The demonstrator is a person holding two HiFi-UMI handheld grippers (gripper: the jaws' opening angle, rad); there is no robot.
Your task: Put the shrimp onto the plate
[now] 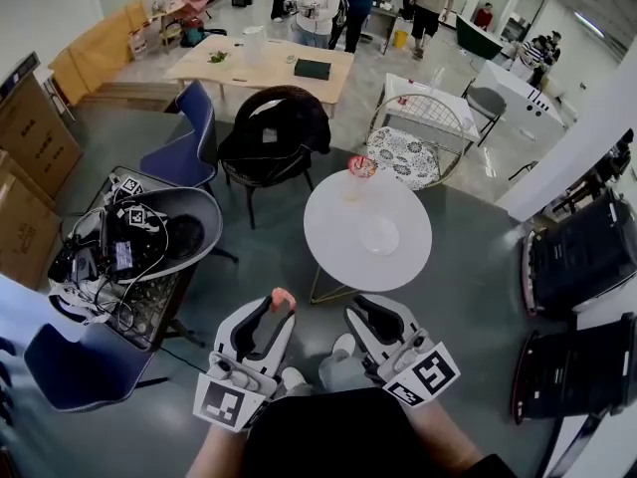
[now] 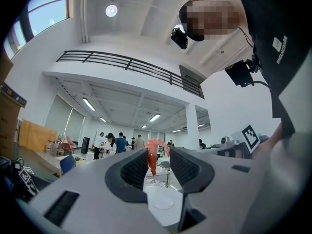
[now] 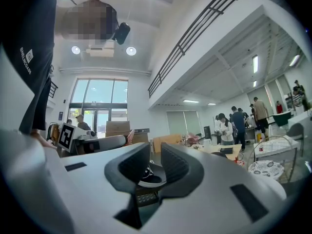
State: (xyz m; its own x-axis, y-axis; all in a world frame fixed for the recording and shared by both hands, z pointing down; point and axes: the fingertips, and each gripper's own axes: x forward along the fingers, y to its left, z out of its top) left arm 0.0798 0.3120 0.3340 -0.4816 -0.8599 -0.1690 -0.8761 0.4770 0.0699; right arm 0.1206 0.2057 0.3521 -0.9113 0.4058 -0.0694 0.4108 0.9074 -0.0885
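A pink-orange shrimp [image 1: 283, 299] hangs in the air, pinched at the tips of my left gripper [image 1: 271, 315]. In the left gripper view the shrimp [image 2: 152, 152] dangles between the dark ribbed pads of the left gripper [image 2: 158, 164]. Ahead of both grippers stands a small round white table [image 1: 338, 252] with a clear plate [image 1: 379, 234] on it. The plate [image 2: 163, 202] also shows low between the left jaws. A red-pink object [image 1: 361, 166] sits at the table's far edge. My right gripper [image 1: 364, 317] hovers beside the left one, its pads [image 3: 171, 161] a narrow gap apart with nothing between.
A black chair [image 1: 274, 132] and a blue chair [image 1: 189, 147] stand beyond the table. A wire chair with a patterned cushion [image 1: 410, 152] stands on the far right. A grey tub of cables and devices [image 1: 149, 232] sits at left, black cases [image 1: 582, 257] at right. People stand far back [image 1: 328, 3].
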